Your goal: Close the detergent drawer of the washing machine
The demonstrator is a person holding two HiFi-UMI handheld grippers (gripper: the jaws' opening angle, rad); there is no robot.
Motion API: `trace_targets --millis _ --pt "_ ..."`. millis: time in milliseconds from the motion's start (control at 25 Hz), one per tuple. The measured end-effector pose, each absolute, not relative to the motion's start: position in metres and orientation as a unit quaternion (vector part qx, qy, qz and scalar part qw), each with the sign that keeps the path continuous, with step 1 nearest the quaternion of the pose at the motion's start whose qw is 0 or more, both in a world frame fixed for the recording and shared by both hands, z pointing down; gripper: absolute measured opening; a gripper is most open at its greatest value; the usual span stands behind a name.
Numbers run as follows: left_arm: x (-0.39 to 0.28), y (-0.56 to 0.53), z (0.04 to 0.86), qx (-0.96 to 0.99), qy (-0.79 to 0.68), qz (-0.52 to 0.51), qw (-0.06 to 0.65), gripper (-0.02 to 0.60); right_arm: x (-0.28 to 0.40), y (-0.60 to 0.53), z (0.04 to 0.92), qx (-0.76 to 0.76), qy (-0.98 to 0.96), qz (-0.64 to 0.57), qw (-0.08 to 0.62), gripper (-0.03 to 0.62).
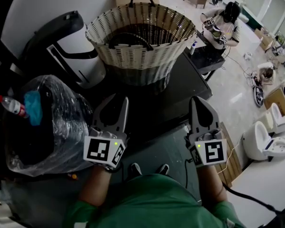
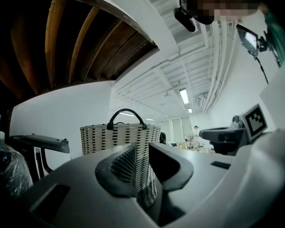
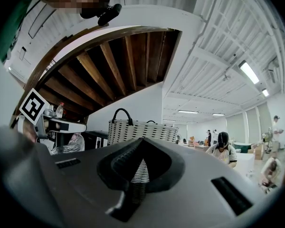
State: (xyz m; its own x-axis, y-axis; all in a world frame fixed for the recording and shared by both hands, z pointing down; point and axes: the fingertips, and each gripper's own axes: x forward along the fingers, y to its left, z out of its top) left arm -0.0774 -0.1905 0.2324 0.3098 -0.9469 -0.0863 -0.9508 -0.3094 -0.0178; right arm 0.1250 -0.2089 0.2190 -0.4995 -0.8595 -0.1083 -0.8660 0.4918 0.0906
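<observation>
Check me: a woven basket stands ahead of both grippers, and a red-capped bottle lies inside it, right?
No. The head view shows the bottle lying on the plastic-wrapped bundle at the left, not in the basket. The basket does stand ahead of the left gripper and right gripper.

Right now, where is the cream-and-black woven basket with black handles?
In the head view the woven basket stands top centre on the dark surface, up-right of the plastic-wrapped black bin.
</observation>
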Motion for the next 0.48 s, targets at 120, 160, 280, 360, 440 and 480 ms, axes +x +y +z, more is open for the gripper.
trace_targets --millis 120,160,280,360,440,480 --pt "-0.078 -0.184 0.235 -0.808 0.588 0.029 0.032 0.092 0.125 -0.202 0.222 -0.498 0.864 0.069 0.021 0.021" --pt "-0.078 -0.182 0.236 -0.808 0.588 0.029 0.032 0.092 0.124 -0.200 0.223 -0.498 0.864 0.070 0.019 0.021" --pt "-0.078 -0.178 0.238 -0.808 0.588 0.027 0.030 0.092 0.125 -0.196 0.228 -0.500 0.863 0.068 0.010 0.021" --pt "-0.078 -0.174 0.239 -0.808 0.588 0.027 0.030 0.092 0.125 -0.192 0.228 -0.497 0.865 0.069 0.011 0.021" --pt "-0.077 -0.171 0.240 -0.808 0.588 0.026 0.029 0.092 0.123 -0.188 0.226 -0.494 0.866 0.072 0.015 0.021" --pt "-0.077 -0.170 0.240 -0.808 0.588 0.025 0.029 0.092 0.123 -0.187 0.225 -0.493 0.867 0.073 0.017 0.021"
